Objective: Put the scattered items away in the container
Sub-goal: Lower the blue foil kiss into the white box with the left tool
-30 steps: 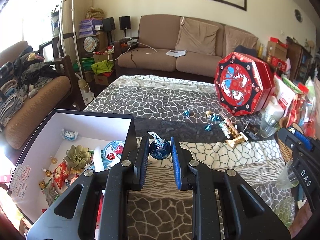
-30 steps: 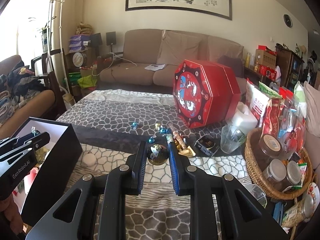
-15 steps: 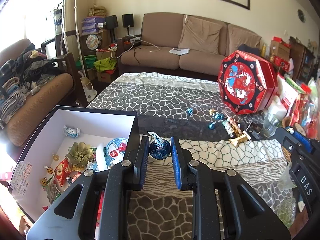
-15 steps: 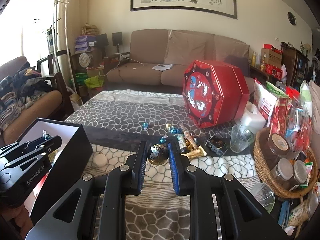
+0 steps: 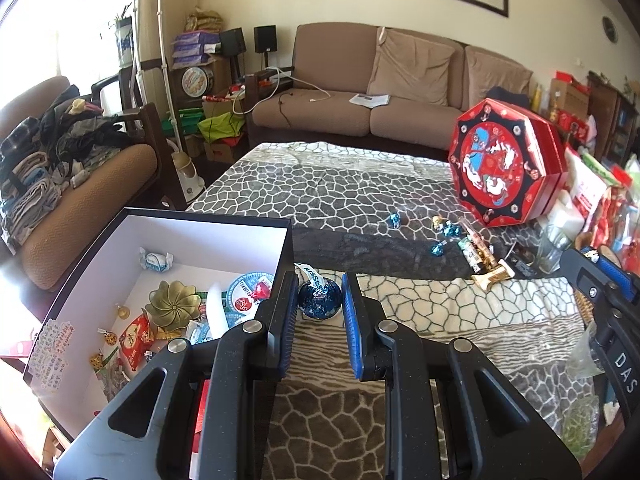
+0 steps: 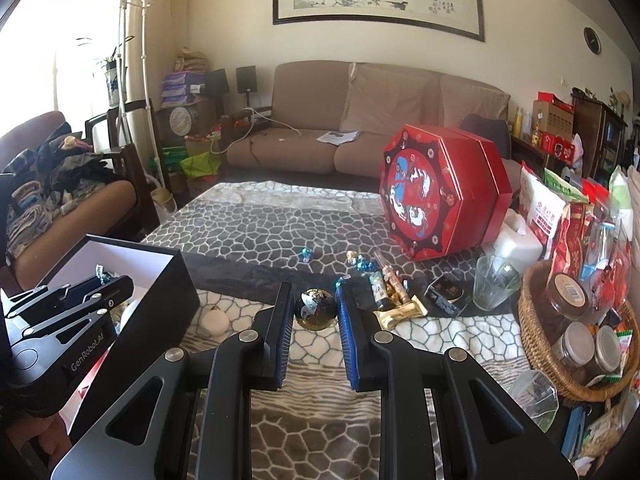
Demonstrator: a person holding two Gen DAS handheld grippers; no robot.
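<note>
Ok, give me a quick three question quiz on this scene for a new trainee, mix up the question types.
1. True or false: the left tongs are shut on a blue foil chocolate.
2. What do the right tongs hold? A) a glass cup B) a gold and dark foil ball C) a red octagonal box
3. Fill in: the black box with the white interior sits to the ______ of the left tongs in the left wrist view.

Key
1. True.
2. B: the gold foil ball sits between the pads; the red octagonal box leans farther back on the patterned blanket.
3. Left.
</note>
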